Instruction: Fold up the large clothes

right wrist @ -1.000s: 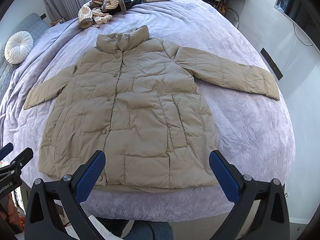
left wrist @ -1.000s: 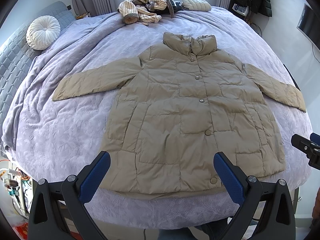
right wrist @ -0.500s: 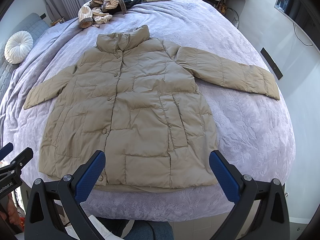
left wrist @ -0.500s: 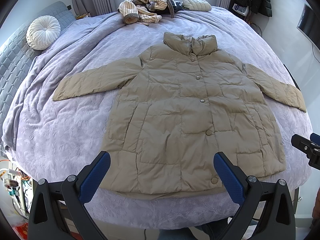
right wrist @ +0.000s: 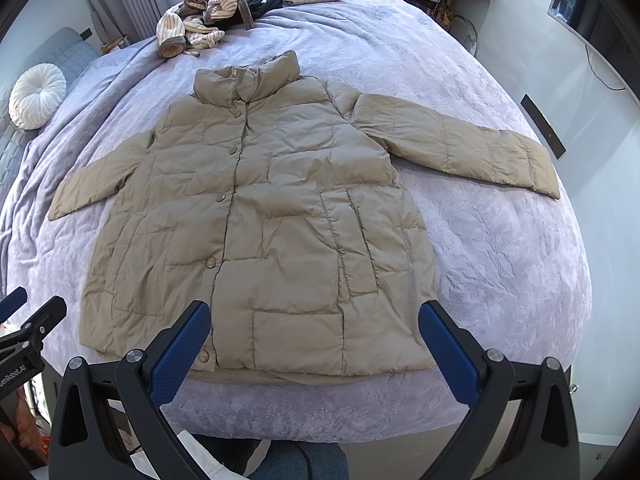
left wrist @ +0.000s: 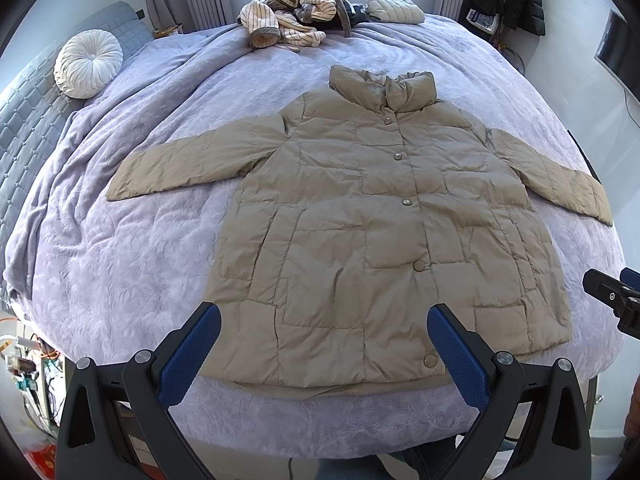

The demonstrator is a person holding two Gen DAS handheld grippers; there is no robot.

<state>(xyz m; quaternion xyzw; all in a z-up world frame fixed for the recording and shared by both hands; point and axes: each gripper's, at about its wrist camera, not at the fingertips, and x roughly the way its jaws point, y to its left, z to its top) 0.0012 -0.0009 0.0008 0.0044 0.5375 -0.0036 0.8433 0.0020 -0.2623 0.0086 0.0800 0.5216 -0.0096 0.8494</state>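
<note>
A tan quilted puffer coat (left wrist: pixel 380 216) lies flat and buttoned on the lavender bed (left wrist: pixel 132 256), collar away from me, both sleeves spread out; it also shows in the right wrist view (right wrist: pixel 256 216). My left gripper (left wrist: pixel 324 322) is open and empty, hovering above the coat's hem near the front edge of the bed. My right gripper (right wrist: pixel 316 320) is open and empty, also above the hem, to the right of the left one. Each gripper shows at the edge of the other's view.
A pile of striped and dark clothes (left wrist: pixel 292 20) and a folded pale puffer garment (left wrist: pixel 394 8) lie at the far end of the bed. A round white pillow (left wrist: pixel 88 62) sits at the far left. A dark jacket hangs at the back right.
</note>
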